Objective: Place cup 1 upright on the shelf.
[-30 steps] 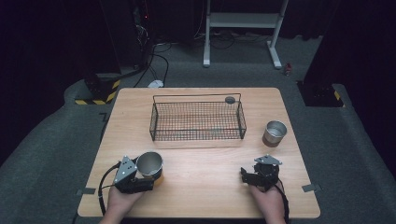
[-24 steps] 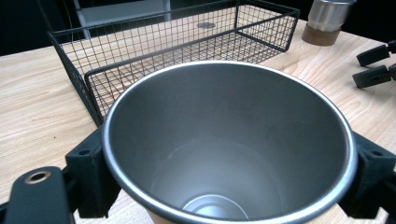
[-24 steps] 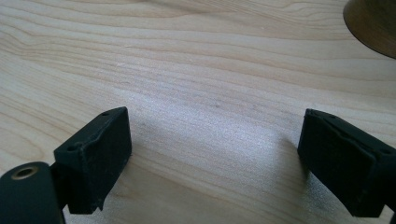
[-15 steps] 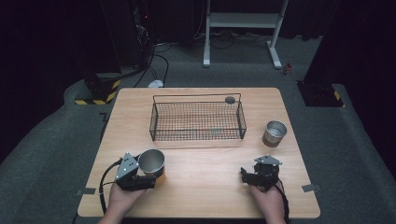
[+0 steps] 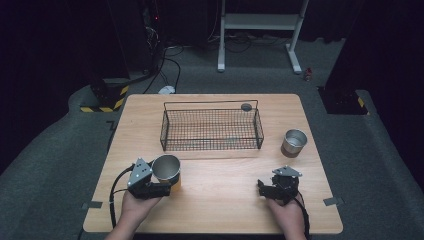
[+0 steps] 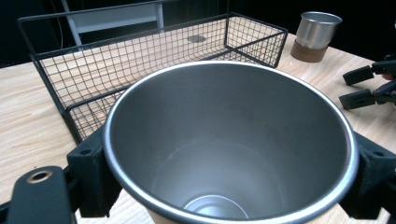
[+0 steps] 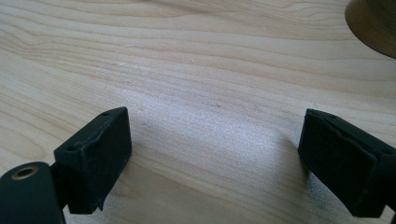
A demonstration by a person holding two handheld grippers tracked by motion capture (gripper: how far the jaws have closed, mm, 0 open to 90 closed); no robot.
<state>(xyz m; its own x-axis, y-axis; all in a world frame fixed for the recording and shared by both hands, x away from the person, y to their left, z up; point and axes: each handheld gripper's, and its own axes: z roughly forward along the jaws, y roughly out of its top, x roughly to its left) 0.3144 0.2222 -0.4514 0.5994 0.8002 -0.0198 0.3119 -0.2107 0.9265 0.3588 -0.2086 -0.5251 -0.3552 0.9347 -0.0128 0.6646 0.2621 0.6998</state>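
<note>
Left tongs (image 5: 159, 189) clamp steel cup (image 6: 229, 144), no readable label; wire basket (image 6: 140, 70) just beyond. Right tongs (image 7: 215, 163) agape over bare desk (image 7: 196, 70).

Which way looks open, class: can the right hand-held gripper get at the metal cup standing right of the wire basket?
Probably yes. The right hand-held gripper is open and holds nothing, and bare table lies between it and the metal cup. The wire basket stands off to the side.

I see a light wooden desk (image 5: 220, 200): a black wire basket (image 5: 211, 129) sits toward its far edge, and a steel cup (image 5: 294, 143) stands near its right edge.
</note>
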